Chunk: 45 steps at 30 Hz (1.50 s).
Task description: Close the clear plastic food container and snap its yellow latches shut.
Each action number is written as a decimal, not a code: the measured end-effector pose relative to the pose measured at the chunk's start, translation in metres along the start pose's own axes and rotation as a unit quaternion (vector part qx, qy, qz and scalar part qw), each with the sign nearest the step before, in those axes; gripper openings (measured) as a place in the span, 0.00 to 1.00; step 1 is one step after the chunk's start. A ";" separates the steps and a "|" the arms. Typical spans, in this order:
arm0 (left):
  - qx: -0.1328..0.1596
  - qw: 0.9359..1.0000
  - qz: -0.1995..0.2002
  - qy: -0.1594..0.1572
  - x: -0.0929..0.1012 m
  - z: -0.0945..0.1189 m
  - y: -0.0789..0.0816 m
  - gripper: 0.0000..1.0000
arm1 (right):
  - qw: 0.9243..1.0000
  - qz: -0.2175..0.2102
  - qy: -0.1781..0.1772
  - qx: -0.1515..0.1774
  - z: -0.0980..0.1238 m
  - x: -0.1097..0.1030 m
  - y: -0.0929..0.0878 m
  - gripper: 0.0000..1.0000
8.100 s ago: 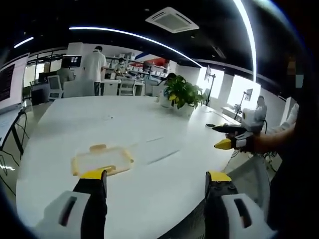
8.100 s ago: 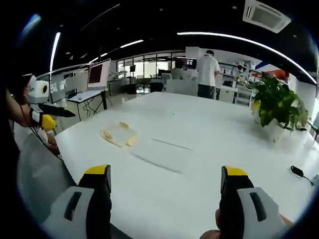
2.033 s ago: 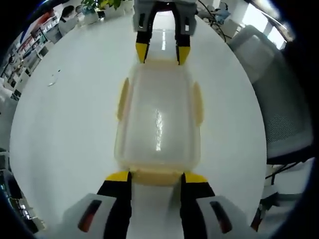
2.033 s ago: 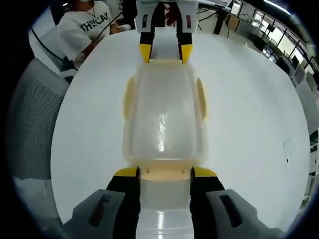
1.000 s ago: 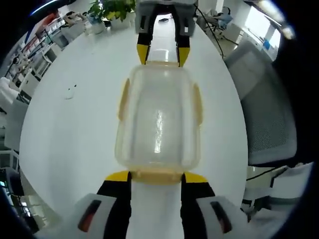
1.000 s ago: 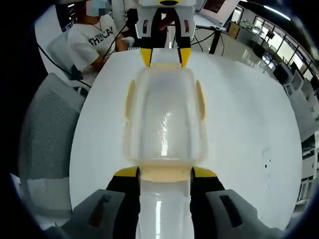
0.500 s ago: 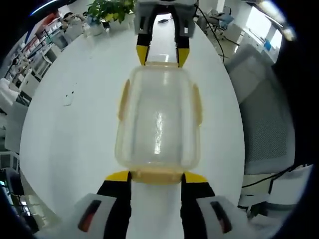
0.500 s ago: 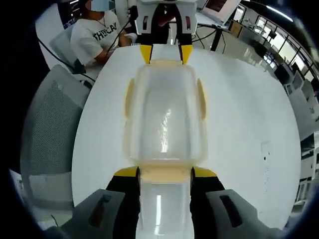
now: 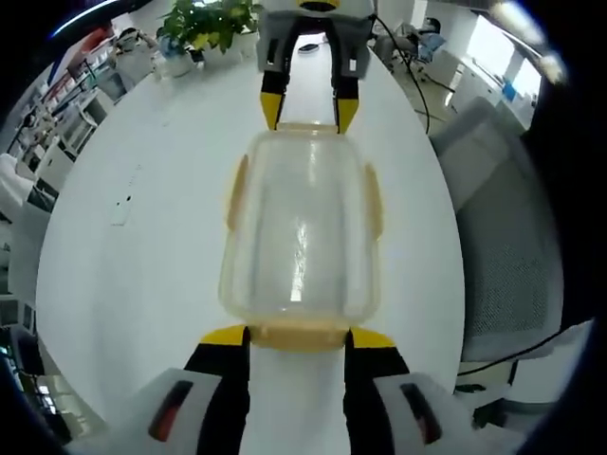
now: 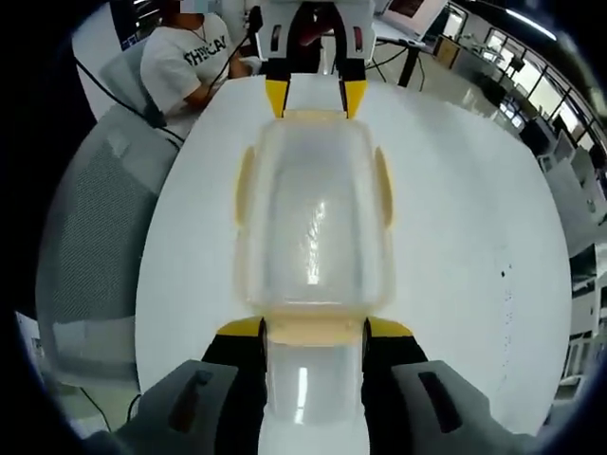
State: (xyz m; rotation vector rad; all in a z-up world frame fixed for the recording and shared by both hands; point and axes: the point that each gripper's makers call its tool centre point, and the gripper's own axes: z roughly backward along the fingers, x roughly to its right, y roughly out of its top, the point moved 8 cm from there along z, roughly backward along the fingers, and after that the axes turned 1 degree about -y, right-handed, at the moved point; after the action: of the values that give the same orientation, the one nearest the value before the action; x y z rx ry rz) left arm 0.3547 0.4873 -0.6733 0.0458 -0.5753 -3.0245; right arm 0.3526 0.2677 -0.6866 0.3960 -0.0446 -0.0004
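**Item count**

1 clear container [image 9: 300, 232], lid on. Yellow latches: 4, one per side: near end [image 9: 299, 336], far end [image 9: 308, 126], two long sides [image 9: 233, 192] [image 9: 373, 197]. 2 grippers: left gripper [image 9: 298, 339] and right gripper [image 9: 309, 111], one at each end latch. 1 white table [image 9: 133, 256]. 1 potted plant [image 9: 194, 21]. 1 mesh chair [image 10: 90, 237]. 1 seated person [image 10: 190, 59].

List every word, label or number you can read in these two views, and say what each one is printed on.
"THISCAY" or close to it, partly cut off and uncertain: dark letters on the white T-shirt of a person seated beyond the table, in the right gripper view.
No readable text on the clear food container, its yellow latches, or either gripper.
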 end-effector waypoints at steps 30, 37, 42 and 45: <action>0.019 1.000 0.005 -0.011 0.000 -0.050 0.074 0.34 | 1.000 -0.008 0.006 -0.020 0.021 0.006 -0.086 0.35; 0.024 1.000 0.006 -0.014 -0.002 -0.063 0.088 0.34 | 1.000 -0.011 0.011 -0.023 0.027 0.005 -0.105 0.35; 0.033 0.999 0.008 -0.016 0.002 -0.070 0.102 0.34 | 0.999 -0.009 0.011 -0.031 0.031 0.007 -0.119 0.35; 0.033 0.999 0.007 -0.016 -0.002 -0.074 0.108 0.34 | 0.999 -0.010 0.013 -0.035 0.032 0.008 -0.126 0.35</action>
State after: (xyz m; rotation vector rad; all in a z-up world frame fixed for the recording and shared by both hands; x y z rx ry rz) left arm 0.3653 0.3603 -0.7020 -0.0036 -0.6751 -2.9968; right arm 0.3598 0.1393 -0.7051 0.3262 -0.0157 -0.0159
